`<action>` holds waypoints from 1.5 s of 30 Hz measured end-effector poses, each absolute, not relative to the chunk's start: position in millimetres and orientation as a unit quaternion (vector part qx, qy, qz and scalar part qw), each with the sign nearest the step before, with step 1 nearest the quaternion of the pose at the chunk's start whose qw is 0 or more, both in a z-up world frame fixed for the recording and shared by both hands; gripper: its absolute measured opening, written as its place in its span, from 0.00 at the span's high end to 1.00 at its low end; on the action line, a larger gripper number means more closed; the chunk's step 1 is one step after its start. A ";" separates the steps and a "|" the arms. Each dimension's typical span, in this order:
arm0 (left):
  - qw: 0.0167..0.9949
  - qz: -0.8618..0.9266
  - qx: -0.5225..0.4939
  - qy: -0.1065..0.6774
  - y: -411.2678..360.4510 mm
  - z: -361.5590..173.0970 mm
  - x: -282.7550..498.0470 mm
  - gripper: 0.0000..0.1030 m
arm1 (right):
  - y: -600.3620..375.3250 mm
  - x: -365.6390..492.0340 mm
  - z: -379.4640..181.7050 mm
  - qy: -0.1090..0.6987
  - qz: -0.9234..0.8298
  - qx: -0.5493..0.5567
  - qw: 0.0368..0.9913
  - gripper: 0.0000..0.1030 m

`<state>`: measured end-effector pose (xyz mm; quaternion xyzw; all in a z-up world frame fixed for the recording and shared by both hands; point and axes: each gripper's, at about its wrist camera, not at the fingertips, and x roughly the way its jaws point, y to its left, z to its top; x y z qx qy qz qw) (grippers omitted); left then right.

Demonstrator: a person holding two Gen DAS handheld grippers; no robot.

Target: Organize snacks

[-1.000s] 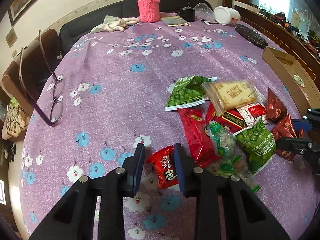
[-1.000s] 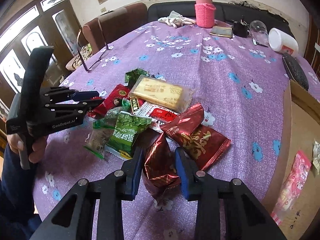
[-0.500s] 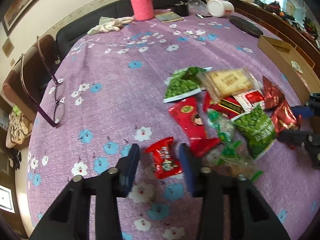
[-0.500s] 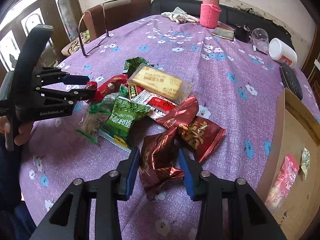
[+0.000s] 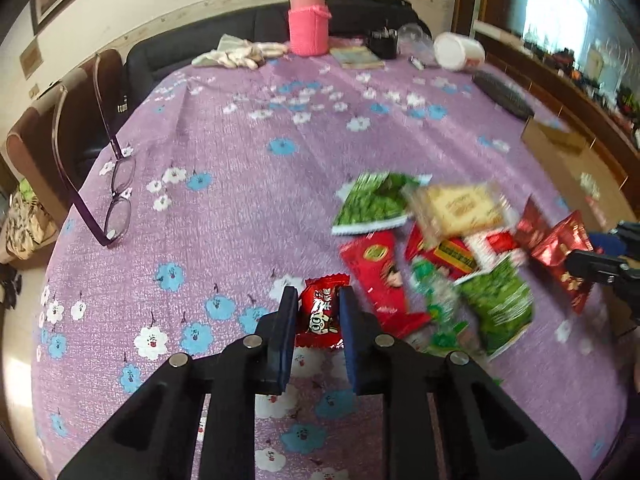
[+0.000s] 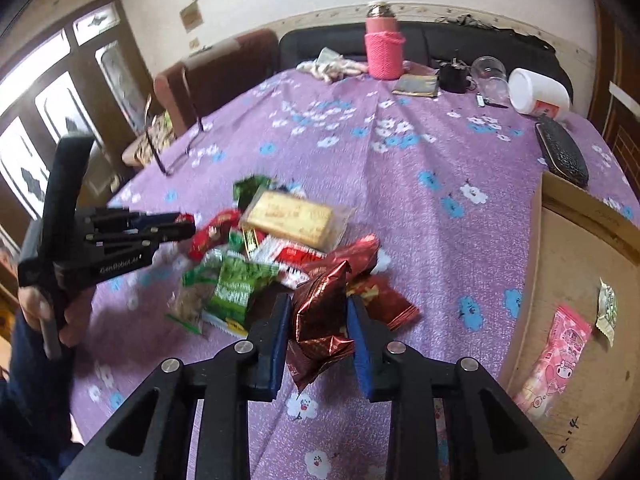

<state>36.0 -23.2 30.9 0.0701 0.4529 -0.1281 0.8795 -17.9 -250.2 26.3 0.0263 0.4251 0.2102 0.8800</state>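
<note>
My left gripper [image 5: 317, 294] is shut on a small red snack packet [image 5: 320, 320], which lies on the purple flowered tablecloth [image 5: 240, 200]. My right gripper [image 6: 319, 301] has its jaws closing on a crumpled dark red foil packet [image 6: 320, 324]; both pads press its sides at the near edge of the snack pile [image 6: 256, 264]. The pile holds green pea packets [image 5: 372, 200], a biscuit pack [image 5: 460, 208] and red packets. From the right wrist view the left gripper [image 6: 180, 226] is at the left, held by a hand.
An open cardboard box [image 6: 580, 272] stands right of the pile, with a pink packet [image 6: 560, 344] inside. Glasses [image 5: 116, 196] lie at the left edge. A pink-sleeved bottle [image 5: 308, 28], a white jar [image 5: 460, 52] and a black case [image 5: 504, 96] sit at the far end.
The left jaws have closed from either side onto the small red packet. The right jaws have narrowed on the dark red foil packet, which now looks squeezed and raised a little.
</note>
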 end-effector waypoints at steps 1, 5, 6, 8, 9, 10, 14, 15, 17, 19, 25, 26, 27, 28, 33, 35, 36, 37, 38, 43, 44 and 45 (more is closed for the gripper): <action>0.882 -0.134 0.063 0.448 -23.3 34.7 34.4 0.81 | -252.8 -17.6 27.8 0.423 0.211 0.034 0.881 0.70; 0.886 -0.160 0.028 0.435 -27.4 52.3 29.0 0.81 | -264.9 -16.2 34.4 0.410 0.209 0.069 0.885 0.70; 0.884 -0.167 0.022 0.436 -30.1 55.3 29.4 0.81 | -268.6 -15.7 35.5 0.408 0.208 0.078 0.886 0.70; 0.882 -0.177 0.018 0.437 -38.6 62.2 27.2 0.81 | -276.5 -14.3 38.0 0.403 0.201 0.097 0.888 0.70; 0.881 -0.180 0.020 0.436 -43.1 64.8 26.4 0.81 | -279.6 -13.7 39.0 0.401 0.198 0.104 0.888 0.70; 0.882 -0.182 0.022 0.434 -49.6 68.4 24.2 0.81 | -283.6 -12.9 40.0 0.399 0.197 0.114 0.889 0.70; 0.880 -0.201 0.033 0.429 -76.9 79.4 14.9 0.81 | -298.4 -11.8 42.9 0.389 0.184 0.144 0.891 0.70; 0.878 -0.209 0.037 0.429 -85.4 81.5 12.7 0.81 | -301.9 -11.5 43.1 0.388 0.181 0.151 0.891 0.70; 0.876 -0.219 0.045 0.428 -102.7 85.3 9.9 0.81 | -310.2 -10.8 43.3 0.386 0.170 0.166 0.891 0.70; 0.872 -0.231 0.055 0.427 -121.3 88.3 8.1 0.81 | -318.8 -9.9 43.8 0.384 0.162 0.182 0.891 0.71; 0.851 -0.284 0.048 0.439 -182.5 87.2 7.6 0.81 | -354.9 -10.1 48.6 0.369 0.116 0.222 0.895 0.71; 0.847 -0.295 0.048 0.440 -194.5 85.2 6.7 0.81 | -362.2 -10.3 49.5 0.366 0.102 0.227 0.897 0.71; 0.844 -0.303 0.052 0.441 -206.7 82.3 4.8 0.81 | -371.3 -11.3 50.2 0.362 0.088 0.235 0.898 0.71; 0.839 -0.314 0.056 0.442 -221.6 79.0 2.8 0.81 | -384.6 -13.2 50.8 0.356 0.062 0.247 0.899 0.71; 0.818 -0.352 0.050 0.453 -277.5 68.1 -2.1 0.81 | -445.2 -26.6 47.8 0.335 -0.072 0.301 0.890 0.71; 0.818 -0.356 0.059 0.448 -296.9 62.4 -4.0 0.81 | -465.4 -33.3 45.5 0.330 -0.109 0.324 0.880 0.71; 0.815 -0.359 0.060 0.450 -303.5 58.8 -3.8 0.81 | -473.6 -35.7 44.3 0.329 -0.123 0.329 0.876 0.71; 0.813 -0.362 0.061 0.452 -310.2 53.6 -3.5 0.81 | -481.6 -38.8 42.2 0.329 -0.136 0.337 0.872 0.71; 0.810 -0.364 0.062 0.456 -314.8 47.6 -3.3 0.81 | -486.3 -40.2 40.2 0.330 -0.145 0.345 0.867 0.71; 0.806 -0.377 0.079 0.450 -319.7 32.4 -12.0 0.81 | -494.9 -37.9 28.8 0.360 -0.158 0.350 0.850 0.71; 0.805 -0.380 0.079 0.448 -319.1 32.9 -13.1 0.81 | -494.7 -36.9 27.9 0.363 -0.159 0.347 0.850 0.71; 0.804 -0.384 0.074 0.449 -317.8 32.2 -14.0 0.81 | -494.0 -37.0 27.4 0.364 -0.161 0.345 0.850 0.71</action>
